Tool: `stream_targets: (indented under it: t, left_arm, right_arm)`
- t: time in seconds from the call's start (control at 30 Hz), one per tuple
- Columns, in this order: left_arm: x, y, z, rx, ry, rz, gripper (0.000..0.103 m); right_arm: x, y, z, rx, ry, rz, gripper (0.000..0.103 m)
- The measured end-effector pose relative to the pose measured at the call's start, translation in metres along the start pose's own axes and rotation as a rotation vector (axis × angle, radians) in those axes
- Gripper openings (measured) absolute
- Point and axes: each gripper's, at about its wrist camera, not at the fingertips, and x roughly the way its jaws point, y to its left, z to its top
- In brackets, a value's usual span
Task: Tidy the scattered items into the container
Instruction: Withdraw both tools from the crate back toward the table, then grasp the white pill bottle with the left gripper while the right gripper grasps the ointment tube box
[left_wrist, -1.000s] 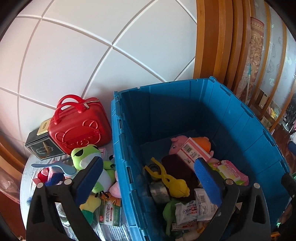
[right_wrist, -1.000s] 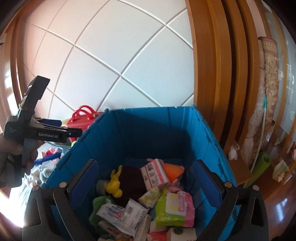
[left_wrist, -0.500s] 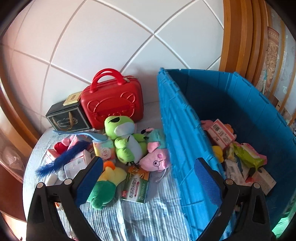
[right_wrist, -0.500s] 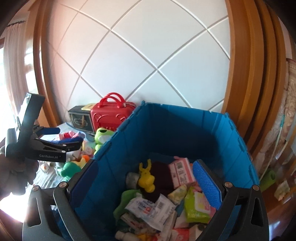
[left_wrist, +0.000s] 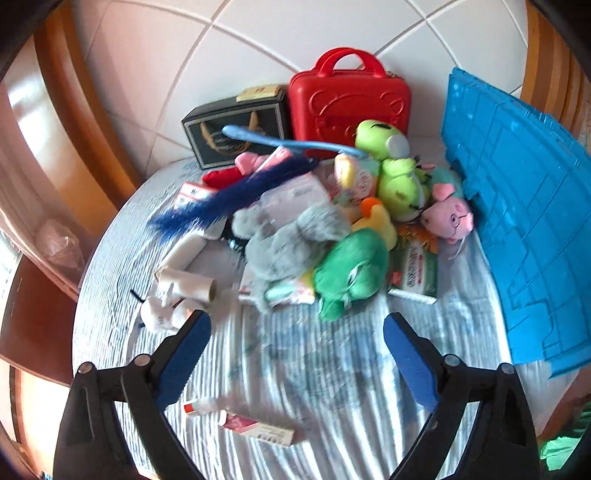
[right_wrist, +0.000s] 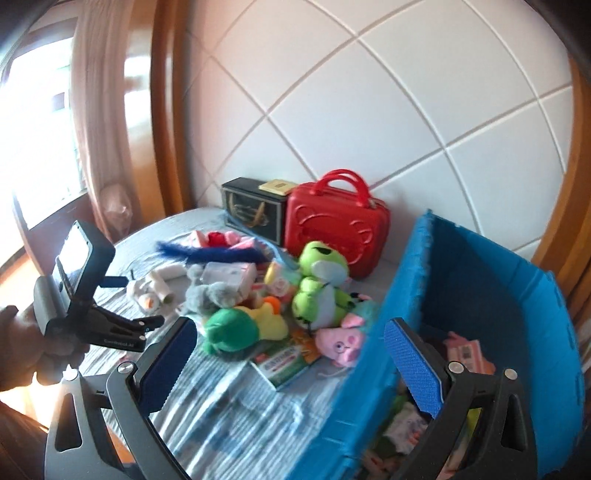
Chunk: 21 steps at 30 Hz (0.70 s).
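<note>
Scattered toys lie on a striped bedspread (left_wrist: 332, 369): a grey plush (left_wrist: 288, 240), a dark green plush (left_wrist: 351, 269), a light green frog (left_wrist: 395, 170), a pink pig (left_wrist: 448, 214), a blue feather duster (left_wrist: 229, 199), white rolls (left_wrist: 188, 284) and a green box (left_wrist: 413, 273). The blue crate (left_wrist: 517, 221) stands to the right. My left gripper (left_wrist: 295, 343) hovers over bare bedspread just short of the pile, its jaws closing on nothing. My right gripper (right_wrist: 291, 362) is open and empty, straddling the near wall of the crate (right_wrist: 480, 295), which holds several packets.
A red case (left_wrist: 349, 99) and a black box (left_wrist: 240, 125) stand against the white tiled wall behind the pile. A small pink box (left_wrist: 258, 430) lies near the bed's front edge. A hand (right_wrist: 22, 347) holds the left gripper (right_wrist: 136, 302) at the left.
Both views swung left, away from the crate's inside toward the pile on the bed. The left gripper sank closer to the bedspread and its jaws narrowed a little.
</note>
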Motion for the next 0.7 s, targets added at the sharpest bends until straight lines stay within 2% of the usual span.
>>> stream_targets:
  t: [0.07,0.17,0.3,0.43,0.53,0.7]
  left_arm:
    - [0.012,0.030,-0.023,-0.004,0.035,0.017,0.086]
    - [0.033,0.068,-0.056,0.003,0.074,0.039,0.086]
    - [0.066,0.104,-0.094,0.052,0.131,0.027,0.086]
    - [0.099,0.121,-0.121,0.122,0.183,-0.015,0.079]
    - [0.123,0.130,-0.132,0.135,0.217,-0.057,0.075]
    - [0.148,0.138,-0.141,0.170,0.242,-0.132,0.063]
  right_arm:
    - [0.020,0.035,-0.004,-0.038,0.017,0.054,0.103]
    - [0.059,0.088,-0.017,-0.099,0.061,0.138,0.103]
    - [0.119,0.154,-0.049,-0.159,0.146,0.237,0.103]
    - [0.172,0.213,-0.083,-0.210,0.232,0.323,0.103]
    - [0.206,0.247,-0.107,-0.259,0.295,0.367,0.103]
    - [0.250,0.281,-0.140,-0.306,0.399,0.401,0.103]
